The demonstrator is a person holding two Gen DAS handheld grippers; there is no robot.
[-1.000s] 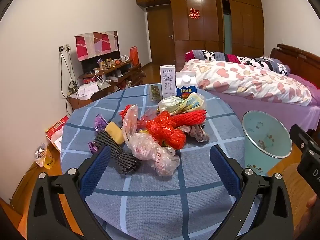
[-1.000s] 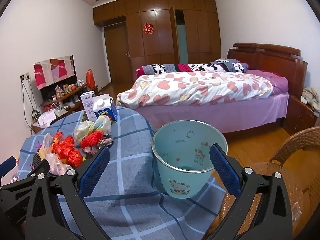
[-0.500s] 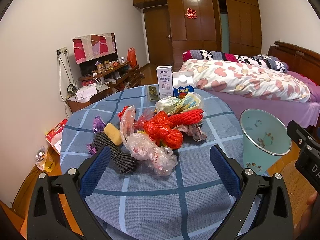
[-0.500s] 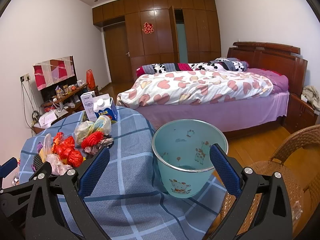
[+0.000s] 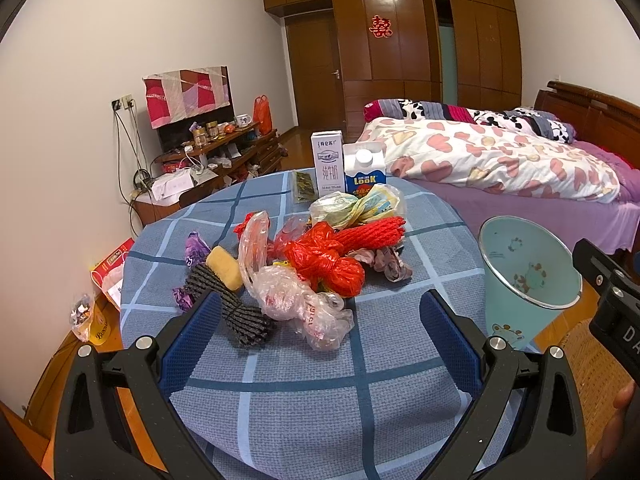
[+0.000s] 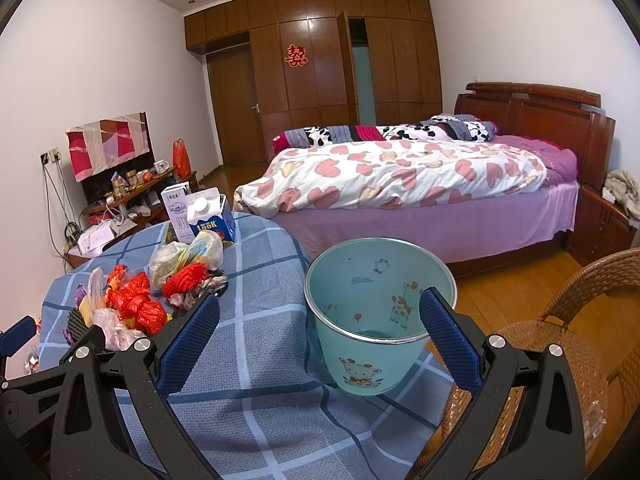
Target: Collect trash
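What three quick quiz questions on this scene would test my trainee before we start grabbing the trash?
1. True or false: the left gripper is shut on the clear crumpled plastic bag.
2. Multiple choice: where does the pale green cartoon-print waste bin stand? A) in the middle of the blue checked tablecloth B) past the table's edge, on the bed side C) on the bed
3. Fill in: the blue-and-white gable-top carton stands beside a tall white ____ carton.

Key: 1 false, both grippers, including the right gripper, are open and empty. 2 B. 3 milk.
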